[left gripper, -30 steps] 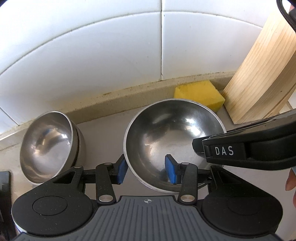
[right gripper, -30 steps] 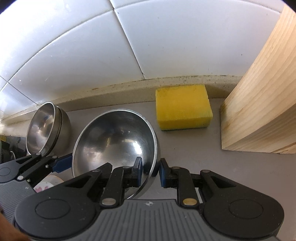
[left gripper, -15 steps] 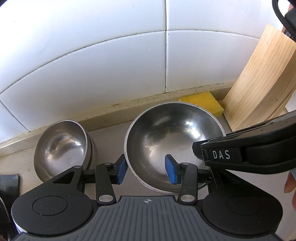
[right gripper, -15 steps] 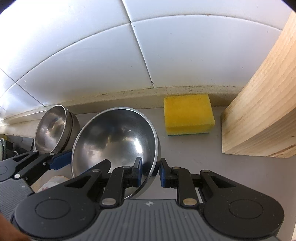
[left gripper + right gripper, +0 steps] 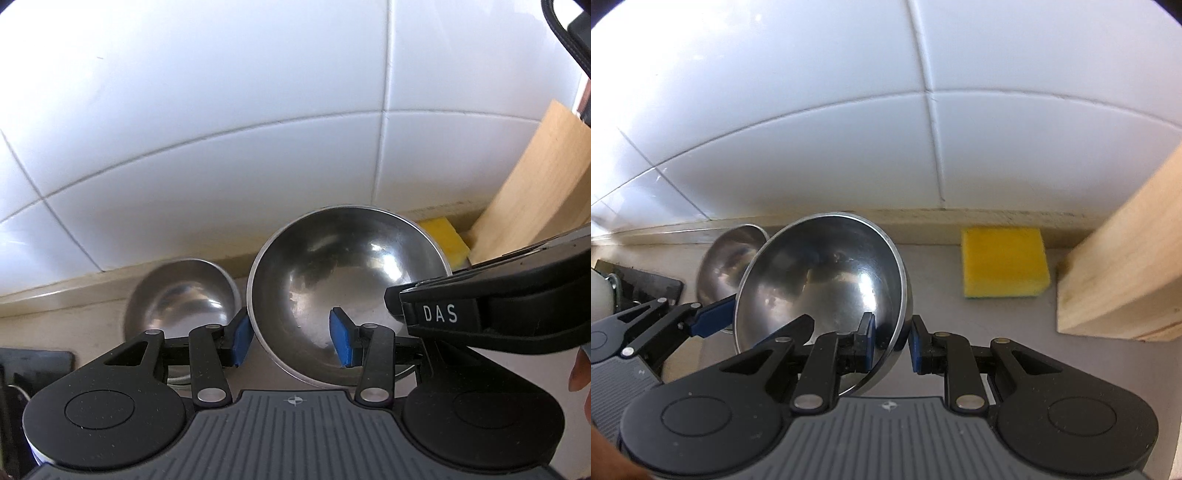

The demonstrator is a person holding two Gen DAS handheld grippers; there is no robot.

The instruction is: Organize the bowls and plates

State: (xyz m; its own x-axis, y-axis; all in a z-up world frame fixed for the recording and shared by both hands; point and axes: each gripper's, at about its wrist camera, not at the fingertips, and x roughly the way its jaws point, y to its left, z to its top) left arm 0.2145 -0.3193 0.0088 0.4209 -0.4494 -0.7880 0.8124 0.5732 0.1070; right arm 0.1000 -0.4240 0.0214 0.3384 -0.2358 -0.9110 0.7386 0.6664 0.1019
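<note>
Steel bowl (image 5: 347,284) fills the middle of the left wrist view, tilted and carried clear of the worktop (image 5: 74,317), with the left claw (image 5: 291,341) straddling its near rim — one blue pad outside the wall, the other inside. The pads stand fairly wide for a thin rim, so I cannot tell whether they truly pinch it. Behind and to the left sits a smaller steel bowl (image 5: 181,295) against the tiled wall (image 5: 221,147); a yellow sponge (image 5: 447,240) and a wooden block (image 5: 535,192) lie to the right.

From the right wrist view, the right claw (image 5: 892,341) is closed tight on the big bowl's (image 5: 820,280) rim, one pad on each face. The small bowl (image 5: 727,258) peeks out beyond it.

My judgement: this is a two-handed carry toward nesting or stacking. Keep both claws level with each other so the rim does not twist, and clear the small bowl's edge before lowering — polished steel slips easily.
</note>
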